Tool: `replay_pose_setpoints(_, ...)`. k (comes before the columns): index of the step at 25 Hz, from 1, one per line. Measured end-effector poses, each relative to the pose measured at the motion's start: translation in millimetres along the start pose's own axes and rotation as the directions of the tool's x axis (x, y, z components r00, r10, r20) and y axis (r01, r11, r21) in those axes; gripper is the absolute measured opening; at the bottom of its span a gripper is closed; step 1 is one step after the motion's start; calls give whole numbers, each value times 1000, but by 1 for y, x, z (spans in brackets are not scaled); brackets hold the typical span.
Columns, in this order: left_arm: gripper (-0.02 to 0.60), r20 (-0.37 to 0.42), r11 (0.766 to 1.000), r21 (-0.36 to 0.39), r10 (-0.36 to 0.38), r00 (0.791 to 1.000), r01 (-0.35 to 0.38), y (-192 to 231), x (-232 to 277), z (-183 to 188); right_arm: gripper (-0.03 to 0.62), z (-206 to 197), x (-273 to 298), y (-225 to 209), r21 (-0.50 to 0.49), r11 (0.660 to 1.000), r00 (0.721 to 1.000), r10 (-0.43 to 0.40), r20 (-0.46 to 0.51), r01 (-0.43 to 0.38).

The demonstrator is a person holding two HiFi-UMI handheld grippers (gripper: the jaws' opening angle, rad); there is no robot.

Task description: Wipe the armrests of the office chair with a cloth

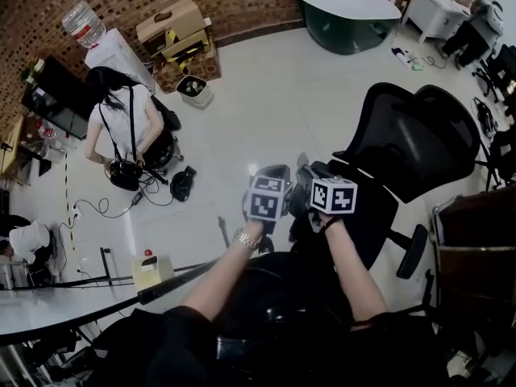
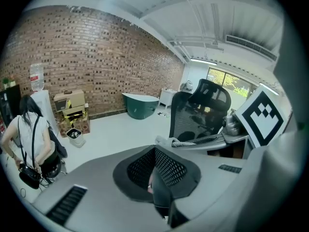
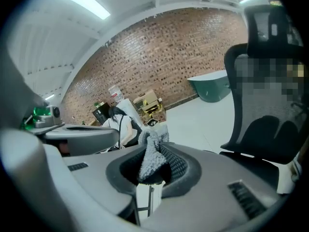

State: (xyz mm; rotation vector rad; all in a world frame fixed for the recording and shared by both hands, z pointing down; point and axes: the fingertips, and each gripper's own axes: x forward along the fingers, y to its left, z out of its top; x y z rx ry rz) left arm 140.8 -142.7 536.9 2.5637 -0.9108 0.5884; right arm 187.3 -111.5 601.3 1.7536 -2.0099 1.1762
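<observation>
The black mesh office chair (image 1: 419, 147) stands on the pale floor just right of both grippers, with one armrest (image 1: 414, 250) showing at its near side. My right gripper (image 1: 313, 170) is shut on a grey fluffy cloth (image 3: 151, 152) that sticks up from between its pads (image 3: 175, 164). The left gripper (image 1: 271, 173) is held close beside it, its jaws together with nothing clearly between them. In the left gripper view the chair (image 2: 192, 114) is ahead to the right, behind the right gripper's jaw (image 2: 208, 139). Neither gripper touches the chair.
A person in a white top (image 1: 121, 123) bends over a bag at the left. Cardboard boxes (image 1: 176, 29), a water dispenser (image 1: 87, 27) and a green tub (image 1: 347, 16) line the brick wall. A white table edge (image 1: 48, 309), a yellow box (image 1: 151, 269) and floor cables lie near left.
</observation>
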Motion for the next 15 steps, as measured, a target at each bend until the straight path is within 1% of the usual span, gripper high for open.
replay_pose_setpoints(7,6,14,1000,2,-8,1000,8,-5,0,6,61,5,0,2,-1,999,999,33,12,-33)
replay_pose_setpoints(15,6,20,999,-3,33,999,-33,11,-9,4,61,5,8,17,-23,997,998,69,7,-69)
